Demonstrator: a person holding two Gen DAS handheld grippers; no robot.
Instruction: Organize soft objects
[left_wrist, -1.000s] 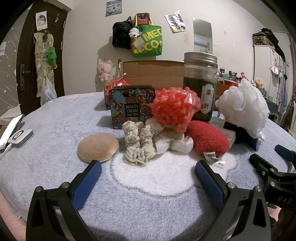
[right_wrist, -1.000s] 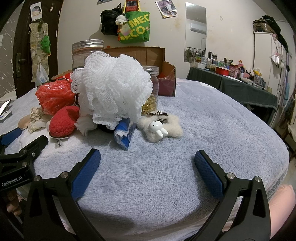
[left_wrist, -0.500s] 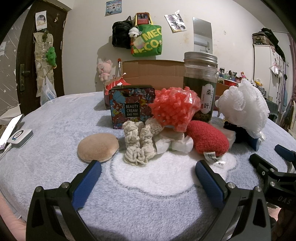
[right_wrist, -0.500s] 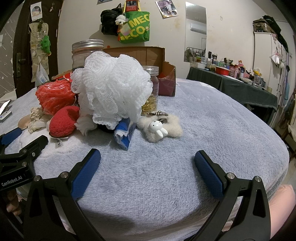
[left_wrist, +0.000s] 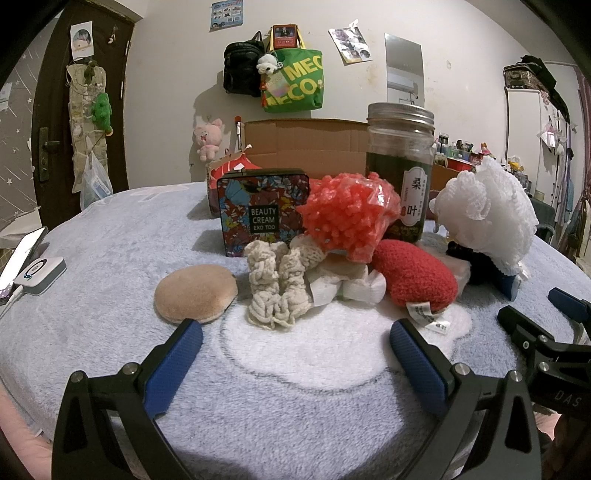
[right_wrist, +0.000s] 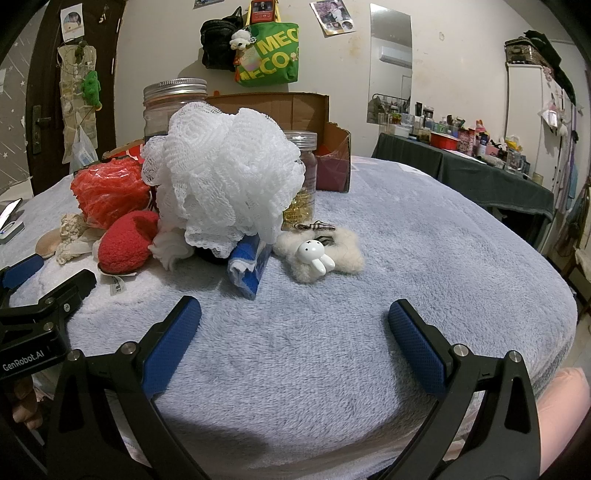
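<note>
A pile of soft things lies mid-table: a tan round puff (left_wrist: 195, 291), a cream knitted scrunchie (left_wrist: 275, 286), a red fuzzy pouch (left_wrist: 413, 278) (right_wrist: 127, 243), a red mesh bundle (left_wrist: 349, 214) (right_wrist: 109, 192), a white bath pouf (left_wrist: 487, 214) (right_wrist: 225, 181), a blue folded cloth (right_wrist: 249, 266) and a furry rabbit keychain (right_wrist: 319, 254). My left gripper (left_wrist: 295, 345) stands open just in front of the scrunchie, holding nothing. My right gripper (right_wrist: 295, 321) is open and empty, short of the blue cloth and the keychain.
Behind the pile stand a flowered tin (left_wrist: 264, 212), a tall glass jar (left_wrist: 400, 170), a smaller jar (right_wrist: 301, 177) and an open cardboard box (left_wrist: 306, 147). A phone and a white charger (left_wrist: 38, 275) lie at the left edge of the blanket (right_wrist: 424, 258).
</note>
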